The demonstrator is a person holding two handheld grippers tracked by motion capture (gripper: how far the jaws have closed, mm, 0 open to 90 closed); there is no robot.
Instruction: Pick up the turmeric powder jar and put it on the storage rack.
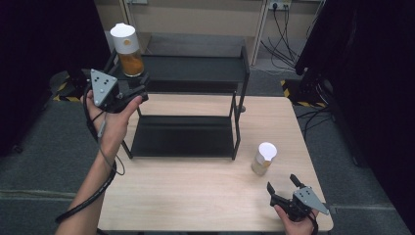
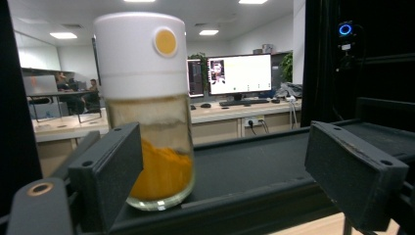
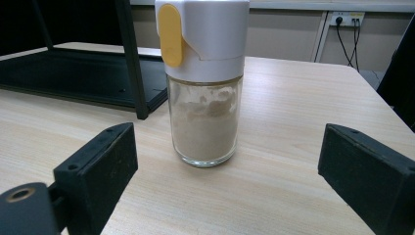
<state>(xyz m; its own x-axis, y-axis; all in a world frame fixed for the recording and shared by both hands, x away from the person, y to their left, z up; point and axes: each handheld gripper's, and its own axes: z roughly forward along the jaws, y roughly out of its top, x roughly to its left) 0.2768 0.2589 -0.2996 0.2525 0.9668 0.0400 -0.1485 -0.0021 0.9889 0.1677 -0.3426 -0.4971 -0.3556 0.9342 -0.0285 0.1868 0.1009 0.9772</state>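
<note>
A black two-tier rack [image 1: 195, 98] stands on the wooden table [image 1: 195, 191]. On its upper shelf sits a white-capped jar of orange powder [image 1: 128, 46]; a second jar of pale powder [image 1: 263, 157] stands on the table right of the rack. My left gripper [image 1: 132, 90] hovers near the orange jar, jaws spread wide, grasping nothing. My right gripper [image 1: 284, 188] faces the pale jar, jaws likewise released, one rack post [image 3: 129, 58] behind.

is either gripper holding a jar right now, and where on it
Nothing is held. The left gripper is open by the orange-filled jar on the shelf; the right gripper is open short of the beige-filled jar.
</note>
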